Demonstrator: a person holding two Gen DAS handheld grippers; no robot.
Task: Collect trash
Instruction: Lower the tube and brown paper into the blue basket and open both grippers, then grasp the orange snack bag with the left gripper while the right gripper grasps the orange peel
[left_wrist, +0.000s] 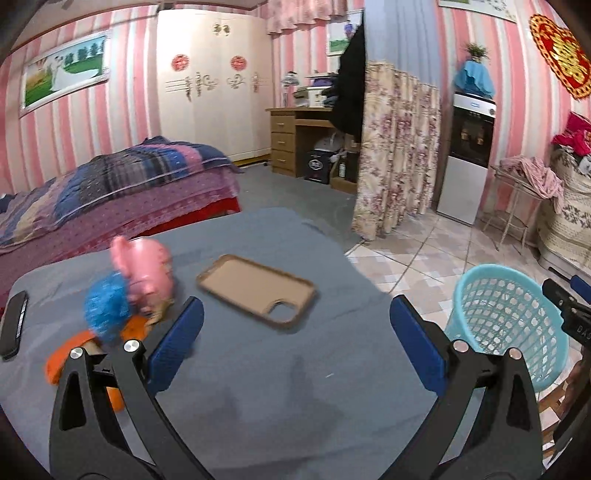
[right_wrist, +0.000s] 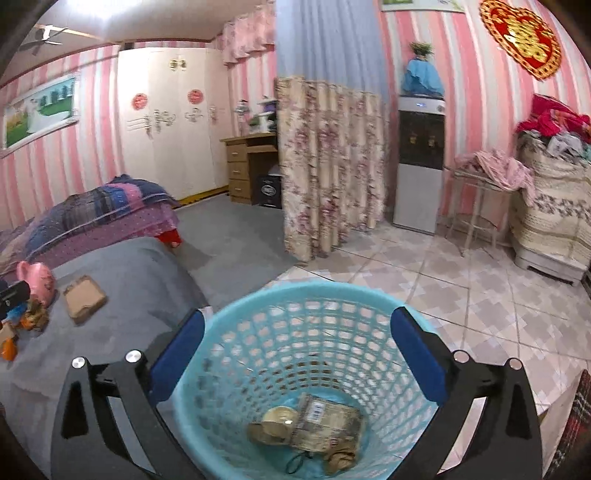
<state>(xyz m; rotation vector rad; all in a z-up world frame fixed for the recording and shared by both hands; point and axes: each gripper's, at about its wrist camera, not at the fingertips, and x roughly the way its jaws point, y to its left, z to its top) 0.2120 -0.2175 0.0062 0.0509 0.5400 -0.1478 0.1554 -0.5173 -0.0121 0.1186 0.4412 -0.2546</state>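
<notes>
Viewing largest first: grey cloth table (left_wrist: 258, 387) fills my lower left-wrist frame; round turquoise lattice basket (right_wrist: 306, 343), lower centre of right-wrist frame, holds crumpled tan wrappers (right_wrist: 314, 424), so part is done. Left on the cloth: flat tan case (left_wrist: 256, 290), pink toy (left_wrist: 147, 273). Left gripper (left_wrist: 295, 328) and right gripper (right_wrist: 297, 343) stand wide, empty.

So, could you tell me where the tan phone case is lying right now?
The tan phone case lies flat on the grey cloth, mid-frame in the left wrist view, just right of the pink toy and left of the blue basket.
</notes>
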